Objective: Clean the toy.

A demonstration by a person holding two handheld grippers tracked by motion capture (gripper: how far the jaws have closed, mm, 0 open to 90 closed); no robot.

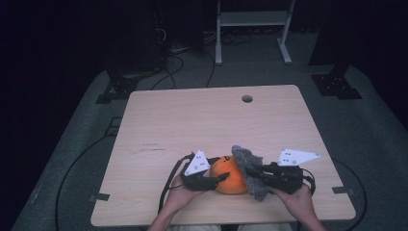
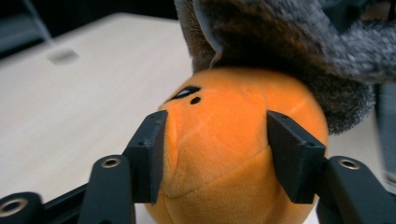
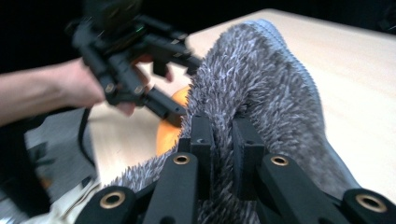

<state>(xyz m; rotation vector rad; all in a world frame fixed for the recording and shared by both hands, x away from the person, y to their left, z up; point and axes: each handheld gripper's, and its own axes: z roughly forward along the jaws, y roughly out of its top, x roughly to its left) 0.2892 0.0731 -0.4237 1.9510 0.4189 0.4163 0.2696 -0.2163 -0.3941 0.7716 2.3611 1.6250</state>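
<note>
nearest me, my left gripper (image 1: 222, 177) clamps the orange plush ball (image 1: 230, 175) from both sides near the front edge of the table (image 1: 202, 115), its pads sunk a little into the soft fabric, while my right gripper (image 1: 254, 174) is pinched tight on a fold of the grey fuzzy cloth (image 1: 246, 161) draped against the ball's right side and top. to wipe well, i judge i should keep the ball pinned firmly (it squashes easily, so no harder than needed) and drag the cloth over the curve in short strokes without letting the fold slip. beyond lies bare tabletop with a small round hole (image 1: 247, 98) near the far edge.
</note>
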